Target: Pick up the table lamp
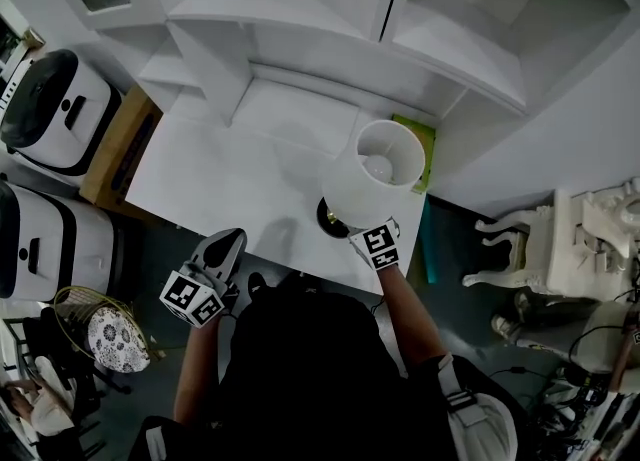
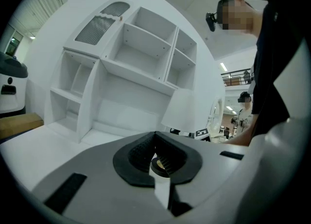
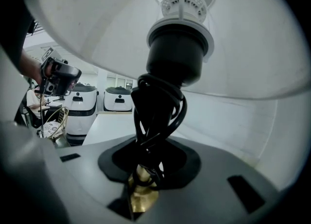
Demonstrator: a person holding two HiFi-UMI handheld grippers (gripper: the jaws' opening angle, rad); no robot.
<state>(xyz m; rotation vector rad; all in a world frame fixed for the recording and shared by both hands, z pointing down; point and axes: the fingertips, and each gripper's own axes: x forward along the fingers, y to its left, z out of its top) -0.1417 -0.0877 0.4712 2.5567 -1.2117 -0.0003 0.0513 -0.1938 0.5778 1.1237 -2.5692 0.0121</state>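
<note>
right gripper view is showing the right gripper [image 3: 146,172] clamping the probably top-heavy, fragile table lamp [image 3: 177,58] by its cord-wound stem [image 3: 158,116].

Person in a black top [image 1: 310,369], left gripper [image 2: 158,156] and right gripper [image 3: 146,167] in pale grey shells, black ribbed pads [image 2: 138,152], white marker cubes [image 1: 192,297] printed with black squares

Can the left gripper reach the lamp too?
Probably yes. The left gripper is empty, and only bare table lies between it and the lamp, which the right gripper holds.
</note>
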